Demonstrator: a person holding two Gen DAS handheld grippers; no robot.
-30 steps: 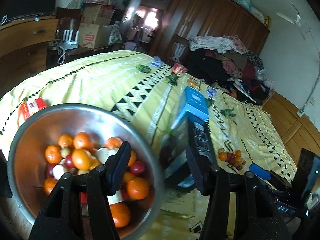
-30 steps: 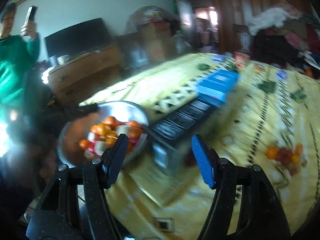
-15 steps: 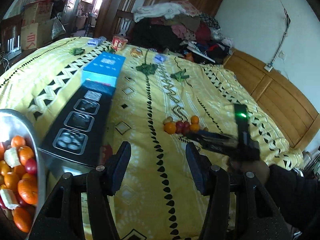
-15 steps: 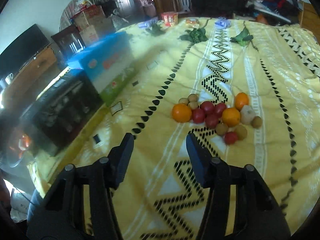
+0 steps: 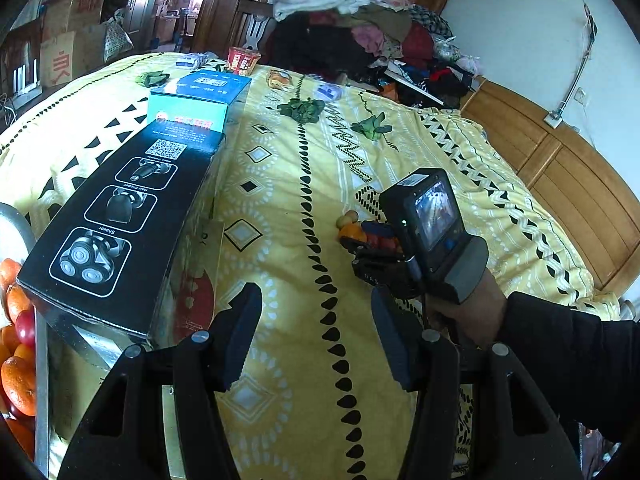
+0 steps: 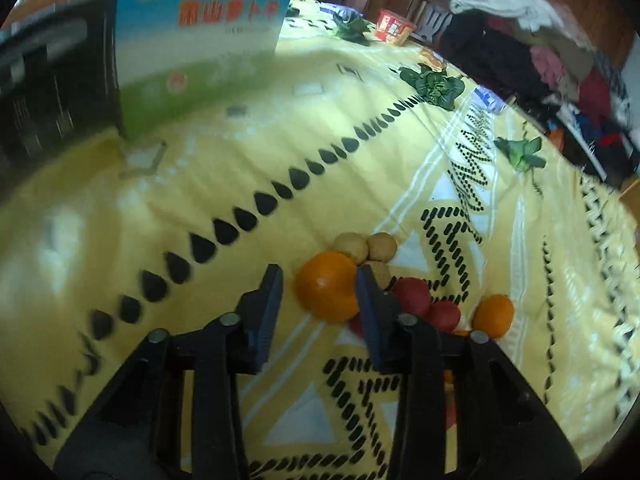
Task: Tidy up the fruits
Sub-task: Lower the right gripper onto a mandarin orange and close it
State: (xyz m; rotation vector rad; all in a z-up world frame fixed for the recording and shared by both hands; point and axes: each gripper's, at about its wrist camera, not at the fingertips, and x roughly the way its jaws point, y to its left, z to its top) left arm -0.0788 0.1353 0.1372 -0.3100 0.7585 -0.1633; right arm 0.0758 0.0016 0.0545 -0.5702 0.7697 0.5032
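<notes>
A small pile of fruit lies on the yellow bedspread (image 6: 280, 140). It holds a big orange (image 6: 326, 292), small tan round fruits (image 6: 352, 245), red fruits (image 6: 412, 294) and a second orange (image 6: 494, 314). My right gripper (image 6: 318, 282) is low over the pile and its jaws are closing. The big orange sits between the fingertips, against the right finger, with a gap on the left. My left gripper (image 5: 316, 332) hovers open and empty above the bedspread. In its view the pile (image 5: 352, 232) is half hidden behind the right unit's camera (image 5: 434, 216) and a hand (image 5: 472, 312). A metal bowl (image 5: 40, 360) of oranges sits at far left.
A long black shaver box (image 5: 120, 220) and a blue-green box (image 5: 196, 104) lie on the left of the bed. Leafy greens (image 5: 302, 108), a red noodle cup (image 5: 242, 60) and a heap of clothes (image 5: 360, 32) sit farther back. A wooden bed frame (image 5: 560, 168) borders the right side.
The left view swung right, from the bowl to the open bedspread. The right gripper dropped onto the fruit pile and its jaws narrowed around the big orange.
</notes>
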